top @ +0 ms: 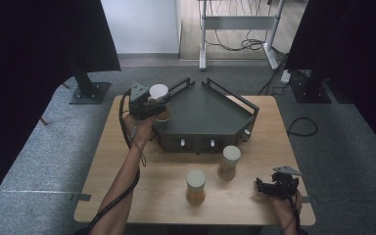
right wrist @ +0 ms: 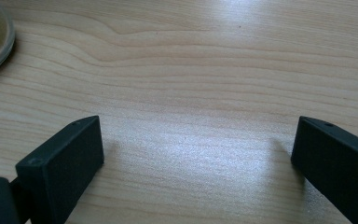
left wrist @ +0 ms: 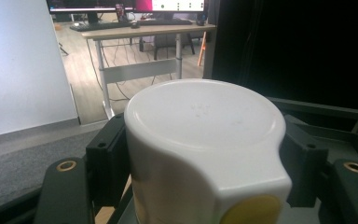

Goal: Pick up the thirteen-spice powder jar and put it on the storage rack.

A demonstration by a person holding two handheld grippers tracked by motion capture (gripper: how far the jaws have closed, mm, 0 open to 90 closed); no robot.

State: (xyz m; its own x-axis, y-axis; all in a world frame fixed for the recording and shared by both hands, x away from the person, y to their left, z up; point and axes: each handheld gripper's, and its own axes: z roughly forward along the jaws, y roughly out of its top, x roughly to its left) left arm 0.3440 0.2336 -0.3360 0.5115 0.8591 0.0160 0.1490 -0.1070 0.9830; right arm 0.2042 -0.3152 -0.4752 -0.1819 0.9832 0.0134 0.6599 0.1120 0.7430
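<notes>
**Now at the tray's back-left corner: a white-lidded jar in the left tongs**

Up near the back-left corner of the desk (top: 127, 161), the left gripper (top: 157, 104) pinches a white-lidded jar (top: 159, 95), its two black jaws pressed against either side just below the lid. In the left gripper view the jar's lid (left wrist: 205, 121) sits between the jaws, upright, with a yellow patch at its lower edge. The jar hangs at the left corner of the dark angular tray (top: 205, 117), which takes up the middle of the desk toward its back edge.

Near the front-right corner the right gripper (top: 267, 188) rests low over the bare wood, its jaws spread wide with nothing between them.

Two more jars stand on the desk in front of the tray: one (top: 196, 187) near the middle of the front edge, the other (top: 229, 162) just beside the tray's front wall, between the first jar and the right gripper.
</notes>
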